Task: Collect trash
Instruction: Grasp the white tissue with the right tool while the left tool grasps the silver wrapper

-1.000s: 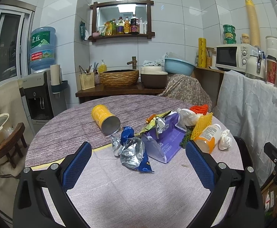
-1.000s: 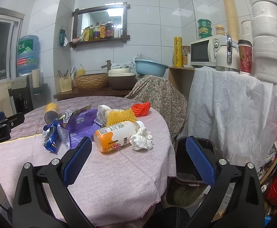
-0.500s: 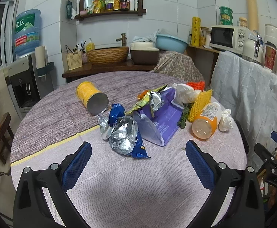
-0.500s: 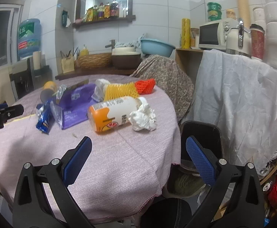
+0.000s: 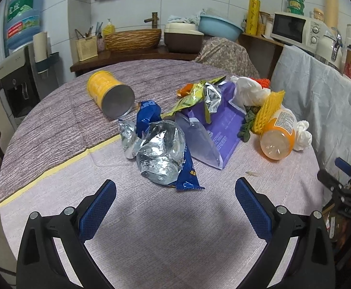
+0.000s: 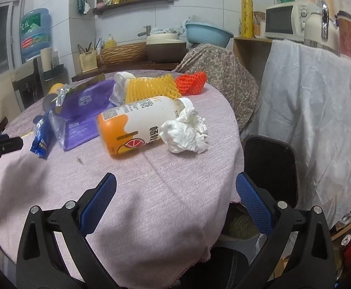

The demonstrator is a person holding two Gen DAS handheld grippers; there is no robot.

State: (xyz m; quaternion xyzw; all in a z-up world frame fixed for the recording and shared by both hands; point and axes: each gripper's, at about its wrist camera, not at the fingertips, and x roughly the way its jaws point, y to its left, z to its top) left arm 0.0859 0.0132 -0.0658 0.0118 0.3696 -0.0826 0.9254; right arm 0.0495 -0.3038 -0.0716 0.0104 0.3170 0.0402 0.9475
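Trash lies in a heap on the round table (image 5: 55,130). In the left wrist view a crumpled silver and blue wrapper (image 5: 163,154) lies nearest, with a purple bag (image 5: 218,125), a yellow can (image 5: 108,94) on its side, yellow foam net (image 5: 269,110) and an orange and white bottle (image 5: 279,137) behind. My left gripper (image 5: 175,207) is open and empty, just short of the wrapper. In the right wrist view the bottle (image 6: 139,122) and a white crumpled tissue (image 6: 187,132) lie ahead. My right gripper (image 6: 175,202) is open and empty above the table's near edge.
A black bin (image 6: 269,166) stands on the floor to the right of the table. A white draped counter (image 6: 320,110) with a microwave (image 6: 286,21) is further right. A wooden shelf with a basket (image 5: 132,38) and a water dispenser (image 5: 23,67) stand behind the table.
Both grippers have moved forward and tilted down toward the table. The trash looks closer in both views. Nothing was taken hold of.
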